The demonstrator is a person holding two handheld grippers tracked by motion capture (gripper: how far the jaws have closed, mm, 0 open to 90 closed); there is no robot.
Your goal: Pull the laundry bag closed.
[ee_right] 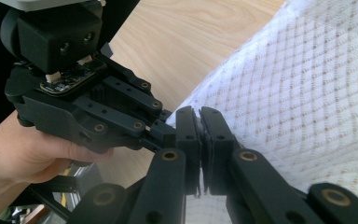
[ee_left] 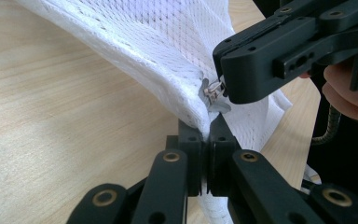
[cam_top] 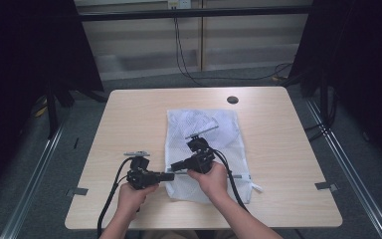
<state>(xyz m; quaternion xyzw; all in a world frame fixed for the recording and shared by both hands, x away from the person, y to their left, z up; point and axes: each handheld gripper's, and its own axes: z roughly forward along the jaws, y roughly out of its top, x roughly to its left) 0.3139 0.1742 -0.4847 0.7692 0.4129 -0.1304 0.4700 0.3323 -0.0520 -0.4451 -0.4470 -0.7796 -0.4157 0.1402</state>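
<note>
A white mesh bag (cam_top: 206, 130) lies flat on the wooden table (cam_top: 134, 119), right of its middle. At the bag's front left corner both grippers meet. My left gripper (ee_left: 208, 134) is shut on the bag's lifted edge (ee_left: 168, 70), just below a small metal zipper pull (ee_left: 213, 91). The right gripper (ee_left: 223, 88) comes in from the upper right there, and its tips pinch that pull. In the right gripper view, my right gripper (ee_right: 200, 119) is shut at the mesh edge (ee_right: 279, 93), with the left gripper's body (ee_right: 74, 102) and the hand holding it close on the left.
A black round cap (cam_top: 232, 99) sits in the tabletop near the far edge. Bare wood lies left of the bag (cam_top: 129, 129) and right of it. Cables trail from both grippers toward the near edge. Dark curtains flank the table.
</note>
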